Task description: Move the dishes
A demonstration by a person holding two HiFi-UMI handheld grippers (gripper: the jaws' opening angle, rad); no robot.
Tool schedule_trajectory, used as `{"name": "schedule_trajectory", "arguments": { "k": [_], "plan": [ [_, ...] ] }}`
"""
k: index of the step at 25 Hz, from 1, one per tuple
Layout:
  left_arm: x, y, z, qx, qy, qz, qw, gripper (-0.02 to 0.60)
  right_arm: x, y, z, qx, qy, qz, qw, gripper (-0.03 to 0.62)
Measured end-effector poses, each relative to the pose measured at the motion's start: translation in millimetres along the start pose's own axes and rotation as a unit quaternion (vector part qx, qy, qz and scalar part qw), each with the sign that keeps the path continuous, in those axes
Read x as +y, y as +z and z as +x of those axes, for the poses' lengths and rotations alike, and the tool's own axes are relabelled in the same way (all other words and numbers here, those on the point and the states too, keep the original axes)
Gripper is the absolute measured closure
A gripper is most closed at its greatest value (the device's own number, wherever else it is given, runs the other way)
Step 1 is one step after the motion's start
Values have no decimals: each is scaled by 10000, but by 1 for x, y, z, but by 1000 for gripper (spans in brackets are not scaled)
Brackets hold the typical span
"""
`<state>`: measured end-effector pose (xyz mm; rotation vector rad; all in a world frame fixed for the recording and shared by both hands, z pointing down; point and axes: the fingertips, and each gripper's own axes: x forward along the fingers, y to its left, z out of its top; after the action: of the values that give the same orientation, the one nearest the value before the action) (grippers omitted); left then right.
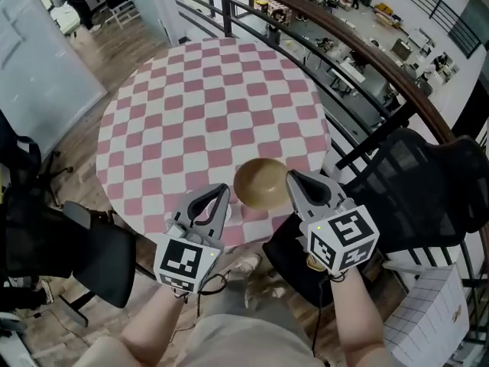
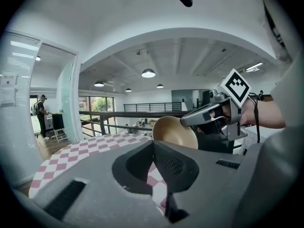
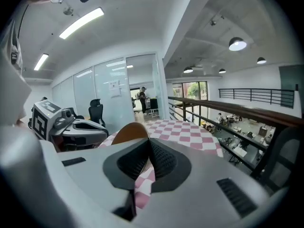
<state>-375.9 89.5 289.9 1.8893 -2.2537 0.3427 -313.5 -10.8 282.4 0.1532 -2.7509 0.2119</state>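
Two hand-held grippers hang over the near edge of a round table [image 1: 206,105] covered in pink-and-white check. On the left gripper [image 1: 221,191] the jaws are together with nothing between them, and its tip is just left of the tan bowl [image 1: 260,183]. On the right gripper [image 1: 293,179] the jaws are likewise together, with the tip at the bowl's right rim; whether it touches the rim cannot be told. The bowl is at the near part of the table, between the two tips, and in the left gripper view its hollow faces the camera. A black chair [image 1: 92,254] stands at near left and a second black chair [image 1: 428,193] at near right, both close to the table. A dark railing [image 1: 359,52] curves round the far and right sides, with desks [image 1: 344,6] on a lower floor beyond. A glass partition [image 1: 38,60] stands at far left.
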Motion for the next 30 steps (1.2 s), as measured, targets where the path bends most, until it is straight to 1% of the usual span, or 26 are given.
{"name": "schedule_trajectory", "arguments": {
  "k": [4, 7, 15, 18, 21, 26, 30],
  "plan": [
    [11, -44, 10, 455, -9, -296, 9985, 568, -4, -38, 39, 518, 106, 84, 9986, 571],
    [16, -74, 17, 716, -26, -455, 9964, 568, -8, -67, 61, 827, 175, 195, 9962, 571],
    [30, -130, 36, 1165, -41, -794, 9900, 568, -14, -128, 103, 1408, 244, 445, 9887, 571],
    [29, -144, 39, 1283, -82, -988, 9868, 568, -15, -151, 111, 1626, 265, 569, 9847, 571],
    [29, -154, 45, 1324, -98, -1041, 9857, 568, -17, -169, 119, 1751, 274, 650, 9820, 571],
    [27, -172, 51, 1478, -212, -1244, 9809, 568, -16, -193, 126, 1967, 300, 861, 9762, 571],
    [23, -180, 57, 1530, -266, -1328, 9789, 568, -20, -206, 129, 2085, 323, 1001, 9724, 571]
  ]
}}
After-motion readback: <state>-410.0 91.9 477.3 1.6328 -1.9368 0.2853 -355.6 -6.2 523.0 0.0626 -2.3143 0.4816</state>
